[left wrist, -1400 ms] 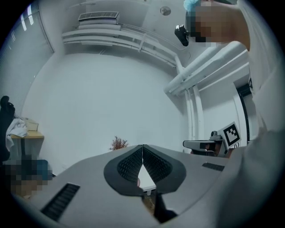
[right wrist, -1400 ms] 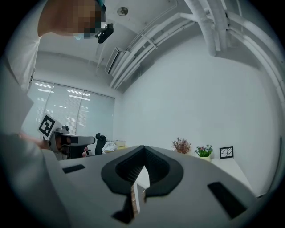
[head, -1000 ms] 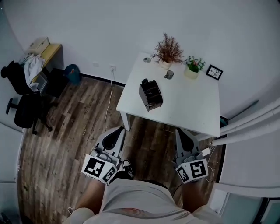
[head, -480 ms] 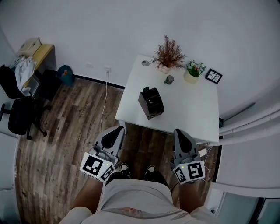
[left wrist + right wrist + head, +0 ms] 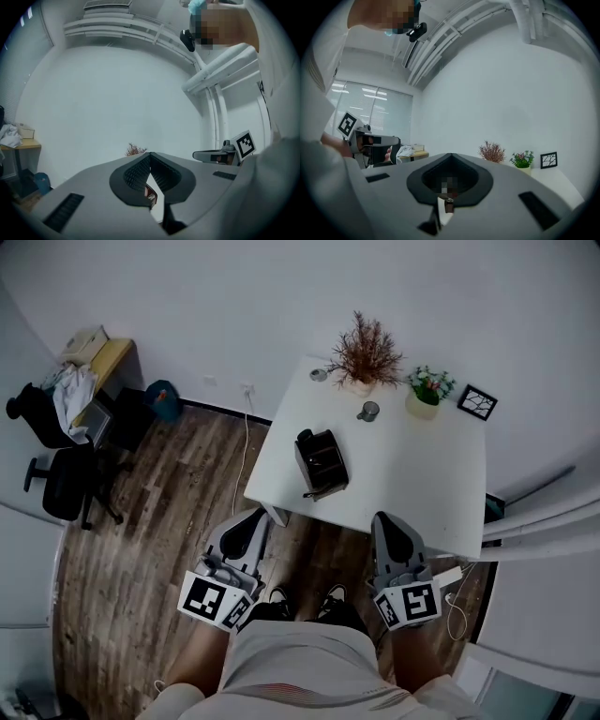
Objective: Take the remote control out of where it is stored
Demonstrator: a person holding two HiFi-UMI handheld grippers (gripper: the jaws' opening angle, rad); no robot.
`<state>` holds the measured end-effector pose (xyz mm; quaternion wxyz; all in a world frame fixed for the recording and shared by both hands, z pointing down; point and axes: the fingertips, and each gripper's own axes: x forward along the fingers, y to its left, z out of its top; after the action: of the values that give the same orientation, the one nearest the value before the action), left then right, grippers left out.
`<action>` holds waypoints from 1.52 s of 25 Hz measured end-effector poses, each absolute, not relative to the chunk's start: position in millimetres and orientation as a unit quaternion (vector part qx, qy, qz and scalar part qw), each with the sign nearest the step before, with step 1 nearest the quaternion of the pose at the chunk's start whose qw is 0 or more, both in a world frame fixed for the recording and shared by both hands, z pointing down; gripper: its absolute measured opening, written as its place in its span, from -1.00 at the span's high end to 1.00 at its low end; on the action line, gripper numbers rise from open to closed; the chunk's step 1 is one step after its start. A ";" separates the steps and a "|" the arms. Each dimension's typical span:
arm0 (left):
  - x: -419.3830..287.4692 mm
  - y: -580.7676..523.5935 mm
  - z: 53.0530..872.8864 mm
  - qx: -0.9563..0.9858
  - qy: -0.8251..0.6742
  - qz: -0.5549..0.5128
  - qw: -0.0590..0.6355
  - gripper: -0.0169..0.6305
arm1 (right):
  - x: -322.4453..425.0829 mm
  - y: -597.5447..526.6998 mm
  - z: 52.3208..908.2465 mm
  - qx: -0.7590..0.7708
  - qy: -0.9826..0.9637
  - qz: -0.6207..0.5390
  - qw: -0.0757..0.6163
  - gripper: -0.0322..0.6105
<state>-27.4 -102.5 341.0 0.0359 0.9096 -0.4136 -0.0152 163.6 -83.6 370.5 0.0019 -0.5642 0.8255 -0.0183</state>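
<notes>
A black storage holder [image 5: 321, 463] stands near the front left of the white table [image 5: 412, 484]. I cannot make out the remote control inside it. My left gripper [image 5: 251, 518] is held level over the wooden floor, just short of the table's front left corner. Its jaws meet at the tip in the left gripper view [image 5: 150, 155], with nothing between them. My right gripper [image 5: 385, 519] sits at the table's front edge, shut and empty; its own view shows the same [image 5: 451, 156]. Both are well short of the holder.
At the table's back stand a dried plant [image 5: 366, 348], a cup [image 5: 368, 411], a green potted plant [image 5: 427, 390] and a small picture frame [image 5: 478, 401]. An office chair [image 5: 56, 474], a desk [image 5: 98, 357] and a blue bin [image 5: 164, 399] are at left. A cable [image 5: 246, 427] runs along the floor.
The person has stepped toward the table. Both grippers now lie closer to its front edge, and the holder is nearer to them. Both jaws look unchanged.
</notes>
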 end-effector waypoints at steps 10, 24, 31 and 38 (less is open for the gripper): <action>-19.6 -99.4 354.9 0.914 -0.403 0.001 0.051 0.92 | 156.8 -88.5 398.8 -0.574 0.818 -0.002 -0.022 0.86; -80.8 -102.5 391.0 0.918 -0.386 0.030 0.090 0.92 | 78.2 -137.0 498.7 -0.611 0.767 0.081 -0.176 0.15; -110.8 -101.1 412.2 0.912 -0.392 0.046 0.111 0.92 | 71.1 -164.9 548.2 -0.633 0.739 0.087 -0.213 0.10; -123.4 -102.2 423.8 0.909 -0.394 0.055 0.125 0.92 | 75.7 -191.7 561.7 -0.659 0.720 0.068 -0.207 0.11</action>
<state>-123.4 -102.2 423.8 0.1250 0.9089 -0.3940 0.0547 75.7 -191.7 561.7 -0.2069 -0.6594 0.7195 0.0683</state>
